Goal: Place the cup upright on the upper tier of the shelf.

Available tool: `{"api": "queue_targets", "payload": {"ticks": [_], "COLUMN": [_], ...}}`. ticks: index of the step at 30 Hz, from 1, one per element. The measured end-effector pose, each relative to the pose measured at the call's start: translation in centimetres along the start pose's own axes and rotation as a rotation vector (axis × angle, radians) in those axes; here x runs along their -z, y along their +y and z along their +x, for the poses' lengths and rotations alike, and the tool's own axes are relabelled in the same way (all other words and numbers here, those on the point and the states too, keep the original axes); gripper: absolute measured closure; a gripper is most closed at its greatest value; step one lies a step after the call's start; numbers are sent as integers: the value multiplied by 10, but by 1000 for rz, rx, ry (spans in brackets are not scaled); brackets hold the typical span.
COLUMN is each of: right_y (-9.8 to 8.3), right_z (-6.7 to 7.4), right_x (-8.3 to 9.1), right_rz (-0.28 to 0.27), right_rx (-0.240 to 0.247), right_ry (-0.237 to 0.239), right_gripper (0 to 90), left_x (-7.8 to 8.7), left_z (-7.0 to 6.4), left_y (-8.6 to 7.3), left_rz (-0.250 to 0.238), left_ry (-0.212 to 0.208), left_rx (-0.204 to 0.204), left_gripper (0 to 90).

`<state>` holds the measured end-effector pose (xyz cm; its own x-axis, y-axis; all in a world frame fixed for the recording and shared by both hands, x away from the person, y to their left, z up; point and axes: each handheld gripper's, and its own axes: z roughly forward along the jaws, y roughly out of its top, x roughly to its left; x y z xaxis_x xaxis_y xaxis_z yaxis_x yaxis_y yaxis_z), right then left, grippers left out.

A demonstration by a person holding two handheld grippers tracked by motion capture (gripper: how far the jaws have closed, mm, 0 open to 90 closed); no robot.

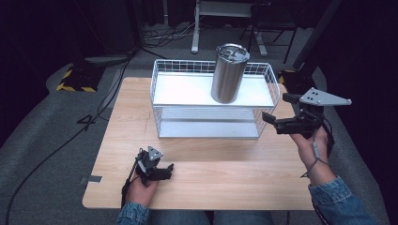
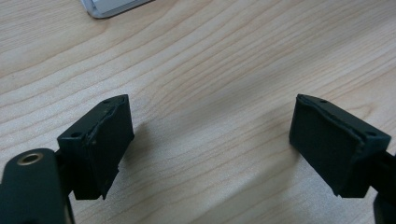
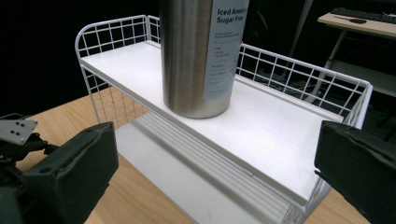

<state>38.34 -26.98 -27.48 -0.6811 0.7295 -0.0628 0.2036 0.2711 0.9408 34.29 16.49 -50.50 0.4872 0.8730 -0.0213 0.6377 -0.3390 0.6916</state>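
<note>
A stainless steel tumbler (image 1: 228, 75) with a lid stands upright on the top shelf of a white wire rack (image 1: 156, 89) at the back of the wooden table (image 1: 225, 173). My right gripper (image 1: 274, 107) is held in the air just right of the rack, open, nothing between its jaws. In the right gripper view the tumbler (image 3: 201, 56) carries a printed label and stands beyond the open right gripper (image 3: 219, 163), on the rack's (image 3: 289, 135) upper shelf. My left gripper (image 1: 164, 172) rests low near the table's front edge, open and empty. Bare wood lies under the left gripper (image 2: 210, 126).
The rack's lower shelf (image 1: 206, 127) holds nothing. A corner of the rack (image 2: 112, 7) shows at the top of the left gripper view. Grey carpet, cables and a desk frame (image 1: 220, 18) lie beyond the table. A desk with a keyboard (image 3: 364, 16) stands far off.
</note>
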Motion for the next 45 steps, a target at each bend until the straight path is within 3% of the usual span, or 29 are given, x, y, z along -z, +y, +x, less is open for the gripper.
{"api": "queue_targets", "payload": {"ticks": [14,23,38,45], "right_y": [-31,-57,-102,-131], "right_z": [-5,-10,-14,-18], "right_x": [21,29,28,25], "right_rz": [26,83,151,157], "right_rx": [-49,-102,-153,-135], "right_ry": [3,0,-41,-49], "right_gripper": [0,0,0,0], "left_x": [0,0,0,0], "left_z": [0,0,0,0], "left_y": [0,0,0,0], "left_rz": [0,-1,0,0], "left_ry": [0,0,0,0], "left_rx": [0,0,-1,0], "left_gripper": [142,142,142,142]}}
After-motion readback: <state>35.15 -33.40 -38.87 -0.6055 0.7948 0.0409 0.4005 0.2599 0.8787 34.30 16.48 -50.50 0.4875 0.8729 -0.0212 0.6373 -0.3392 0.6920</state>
